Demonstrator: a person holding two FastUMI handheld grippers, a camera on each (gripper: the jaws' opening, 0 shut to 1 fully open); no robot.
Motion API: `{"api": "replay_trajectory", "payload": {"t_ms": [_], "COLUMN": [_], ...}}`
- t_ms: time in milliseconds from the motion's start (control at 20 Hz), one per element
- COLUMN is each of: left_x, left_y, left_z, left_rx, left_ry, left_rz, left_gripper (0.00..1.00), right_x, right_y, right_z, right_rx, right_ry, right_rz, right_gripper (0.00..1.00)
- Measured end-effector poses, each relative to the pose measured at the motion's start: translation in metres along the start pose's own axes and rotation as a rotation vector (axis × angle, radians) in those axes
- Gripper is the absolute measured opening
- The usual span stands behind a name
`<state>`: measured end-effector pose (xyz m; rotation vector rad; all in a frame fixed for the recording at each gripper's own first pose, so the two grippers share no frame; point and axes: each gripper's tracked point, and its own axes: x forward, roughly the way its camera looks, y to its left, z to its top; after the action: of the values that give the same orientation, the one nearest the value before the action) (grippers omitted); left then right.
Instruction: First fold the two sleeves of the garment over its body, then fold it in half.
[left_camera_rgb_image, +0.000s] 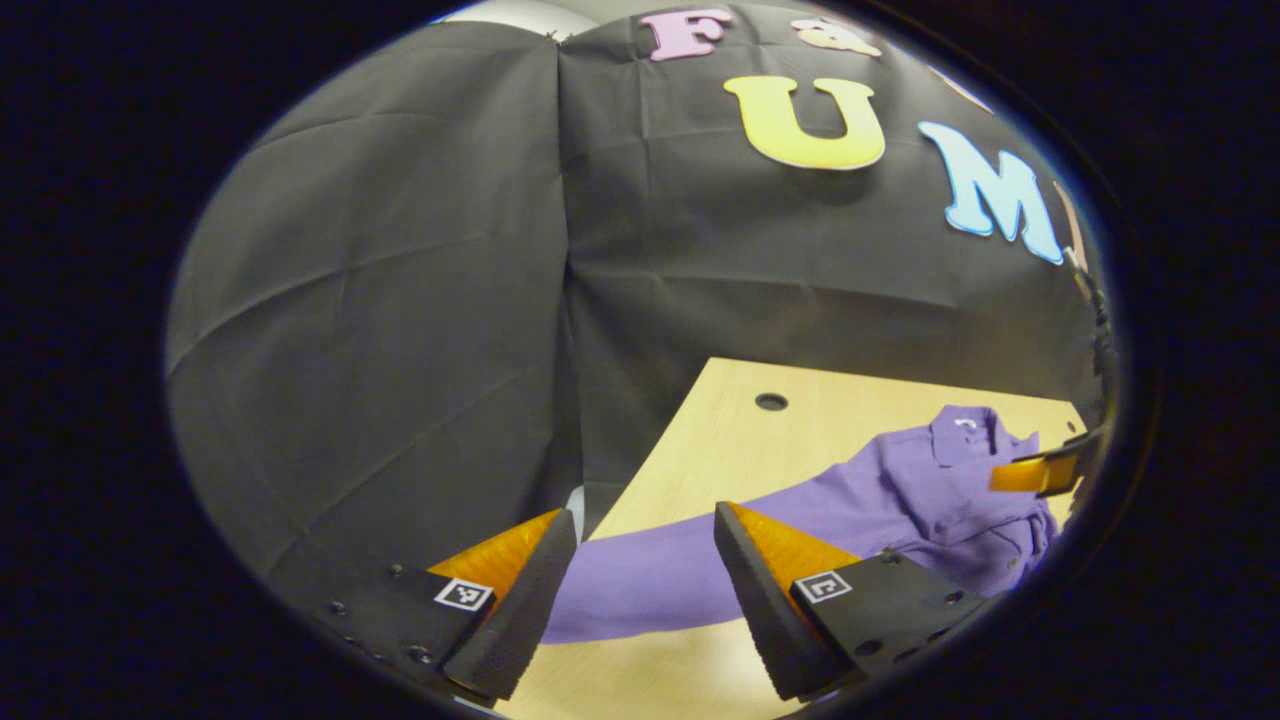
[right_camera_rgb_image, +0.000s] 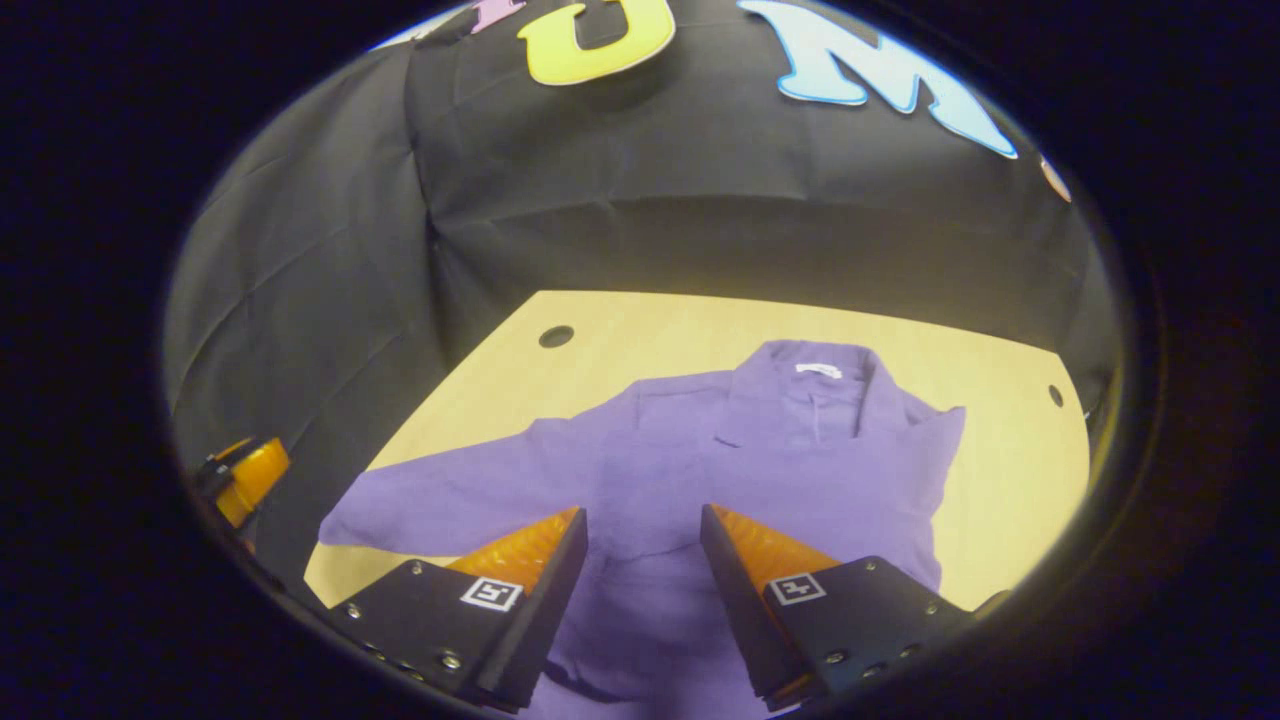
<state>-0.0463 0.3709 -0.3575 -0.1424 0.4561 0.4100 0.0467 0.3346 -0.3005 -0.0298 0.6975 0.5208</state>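
One sleeve lies folded over the shirt; the other sleeve remains outstretched on the worktop. Left tool and right tool: both spread apart, empty. Half-fold pending.

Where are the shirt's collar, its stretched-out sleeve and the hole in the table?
collar (right_camera_rgb_image: 815, 378): right gripper view, on the placket below the neck tag.
sleeve (left_camera_rgb_image: 650, 575): left gripper view, mid-sleeve between the jaws.
table hole (right_camera_rgb_image: 556, 336): right gripper view, its centre.
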Motion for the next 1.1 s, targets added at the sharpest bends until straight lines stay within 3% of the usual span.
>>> {"api": "replay_trajectory", "payload": {"t_ms": [550, 1100], "left_x": [0.057, 0.067], "left_y": [0.029, 0.029], "left_z": [-0.095, -0.142], "left_rx": [-0.037, -0.038], "left_ry": [0.19, 0.273], "left_rz": [0.029, 0.037], "left_gripper": [0.96, 0.98], "right_x": [-0.048, -0.062], "right_y": [-0.029, -0.047], "right_z": [-0.014, -0.023], "right_rx": [0.037, 0.071], "right_ry": [-0.002, 0.003], "right_rz": [-0.088, -0.132], "right_gripper": [0.75, 0.75]}}
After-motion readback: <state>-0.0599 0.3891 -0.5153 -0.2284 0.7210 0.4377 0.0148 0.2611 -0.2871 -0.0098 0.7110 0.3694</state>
